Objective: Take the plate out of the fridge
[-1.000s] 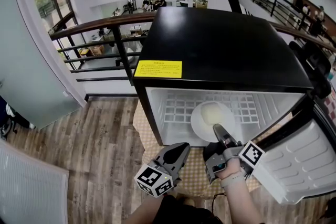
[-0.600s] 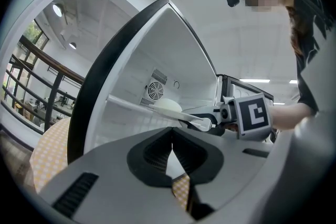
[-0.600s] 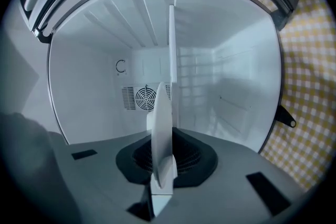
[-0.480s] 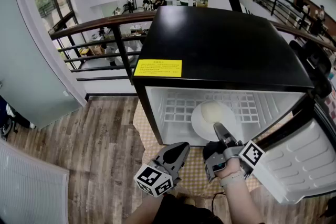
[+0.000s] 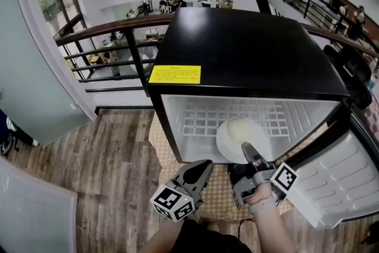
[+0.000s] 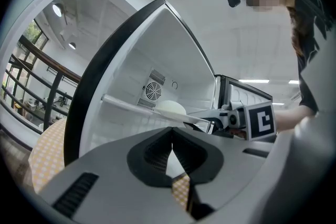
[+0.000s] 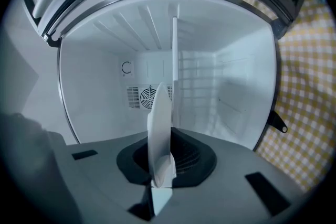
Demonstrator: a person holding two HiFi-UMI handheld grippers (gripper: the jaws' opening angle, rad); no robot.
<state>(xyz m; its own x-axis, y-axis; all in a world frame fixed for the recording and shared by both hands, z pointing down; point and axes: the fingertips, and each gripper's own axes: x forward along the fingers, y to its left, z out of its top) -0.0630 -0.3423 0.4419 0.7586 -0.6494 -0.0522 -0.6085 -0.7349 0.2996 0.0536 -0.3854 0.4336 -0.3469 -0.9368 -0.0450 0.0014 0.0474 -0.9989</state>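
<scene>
Firmly clamping the plate by its near rim in the right gripper inside the open fridge, holding the left gripper clenched, empty, just outside.

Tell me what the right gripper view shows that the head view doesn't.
Only the right gripper view: the right gripper shut on the rim of the plate, and the fan vent on the back wall. Only the head view: the left gripper outside the fridge, and the yellow label on its top. Both: the plate and the white interior.
</scene>
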